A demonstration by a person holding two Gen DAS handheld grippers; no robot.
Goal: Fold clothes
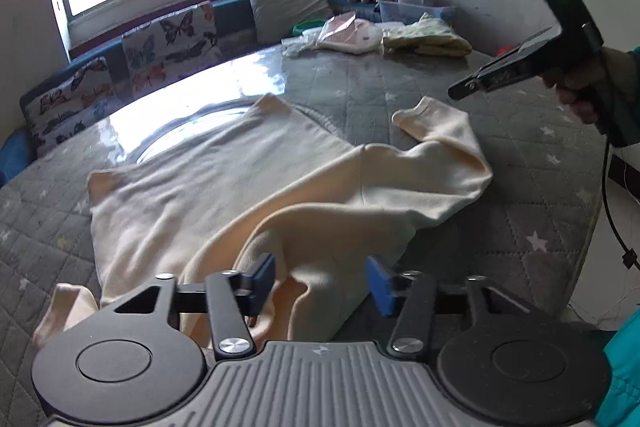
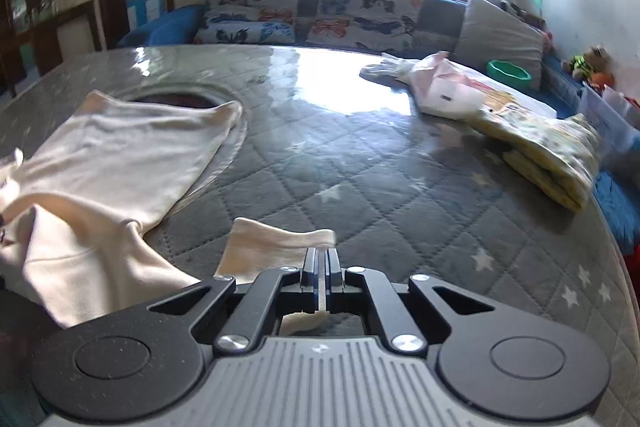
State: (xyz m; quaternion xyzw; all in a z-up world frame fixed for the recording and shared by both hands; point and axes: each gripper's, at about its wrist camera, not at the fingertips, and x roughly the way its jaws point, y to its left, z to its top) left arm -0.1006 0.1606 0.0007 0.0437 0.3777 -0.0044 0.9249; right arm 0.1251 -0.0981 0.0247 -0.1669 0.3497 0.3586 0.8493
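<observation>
Left wrist view: your left gripper (image 1: 320, 277) hangs released at the bottom centre, pads either side of a raised fold of the cream shirt (image 1: 224, 187), which sprawls across the middle on the quilted table (image 1: 400, 95). Close only once the fold sits deep between the pads.

Right wrist view: your right gripper (image 2: 321, 263), bottom centre, is clenched on the sleeve (image 2: 276, 243). Carry it flat towards the shirt body at left.
</observation>
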